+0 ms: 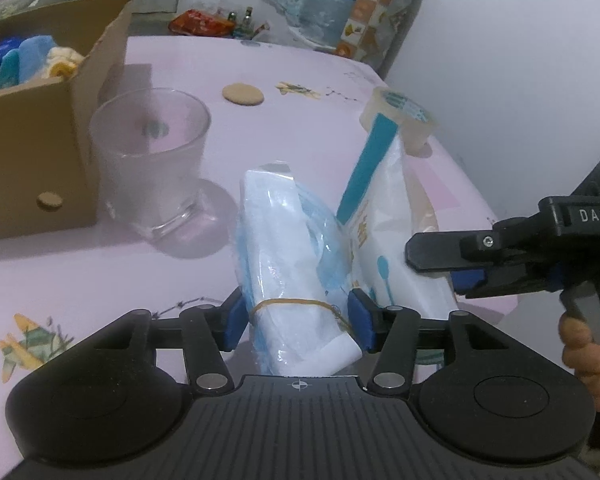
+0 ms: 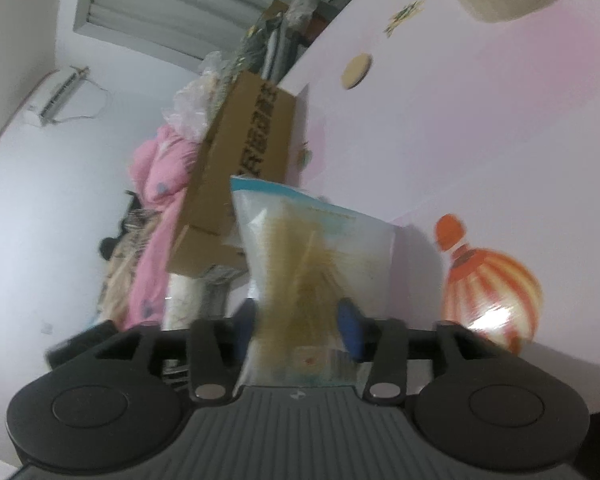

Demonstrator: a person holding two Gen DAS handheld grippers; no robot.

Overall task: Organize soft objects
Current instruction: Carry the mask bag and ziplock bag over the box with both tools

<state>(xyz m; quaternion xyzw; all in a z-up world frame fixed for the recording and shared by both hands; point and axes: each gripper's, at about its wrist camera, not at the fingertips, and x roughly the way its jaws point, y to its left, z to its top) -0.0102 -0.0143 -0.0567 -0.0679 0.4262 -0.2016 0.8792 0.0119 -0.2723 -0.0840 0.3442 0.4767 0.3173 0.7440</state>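
A bundle of blue and white face masks (image 1: 288, 248) in clear plastic, bound by a rubber band, lies along my left gripper (image 1: 296, 320). Its blue pads (image 1: 232, 320) touch both sides of the bundle at the band. Just right of it stands a white zip bag (image 1: 384, 208) with a blue strip on top, leaning towards the tape roll. My right gripper (image 1: 432, 268), turned on its side, reaches in from the right at that bag. In the blurred right wrist view the zip bag (image 2: 316, 248) sits between the spread fingers of the right gripper (image 2: 300, 324), pinched at the waist.
A cardboard box (image 1: 40, 160) holding folded cloths (image 1: 32, 60) stands at the left, an empty glass (image 1: 152, 160) beside it. A tape roll (image 1: 400, 120) and a cork coaster (image 1: 243, 95) lie on the pink tablecloth (image 1: 100, 280). A hand (image 1: 584, 348) grips the right tool.
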